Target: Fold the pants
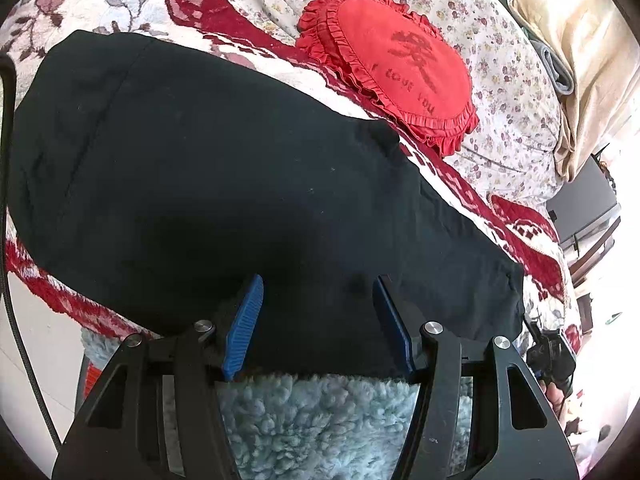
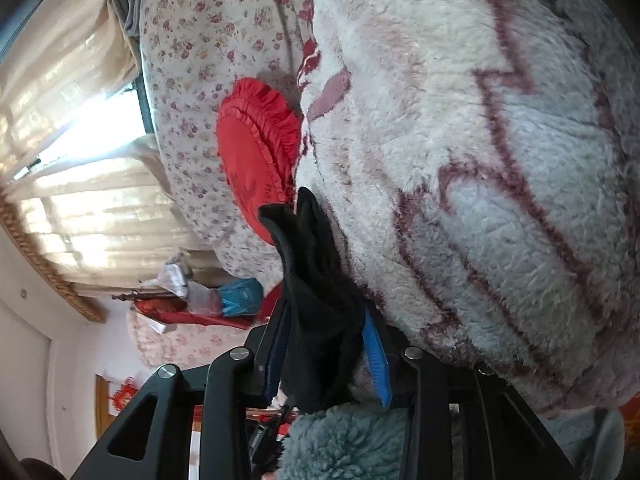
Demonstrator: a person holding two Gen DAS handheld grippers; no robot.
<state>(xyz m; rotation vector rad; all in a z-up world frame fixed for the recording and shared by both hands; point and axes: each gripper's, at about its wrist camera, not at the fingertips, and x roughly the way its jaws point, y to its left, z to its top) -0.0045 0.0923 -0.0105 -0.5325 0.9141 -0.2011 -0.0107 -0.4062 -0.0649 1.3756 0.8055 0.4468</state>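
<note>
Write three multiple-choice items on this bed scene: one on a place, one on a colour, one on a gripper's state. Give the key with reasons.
1. Where does the red cushion lie?
A. On the floral quilt beyond the pants
B. On the floor
C. On top of the pants

2. What colour are the pants?
A. Grey
B. Black
C. Blue

3. What is the right hand-held gripper doing?
A. Standing open, empty
B. Clamping the cushion
C. Pinching black cloth

Key: A, it rests on the flowered cover past the pants; B, the cloth is plainly black; C, black cloth sits bunched between its blue pads.
</note>
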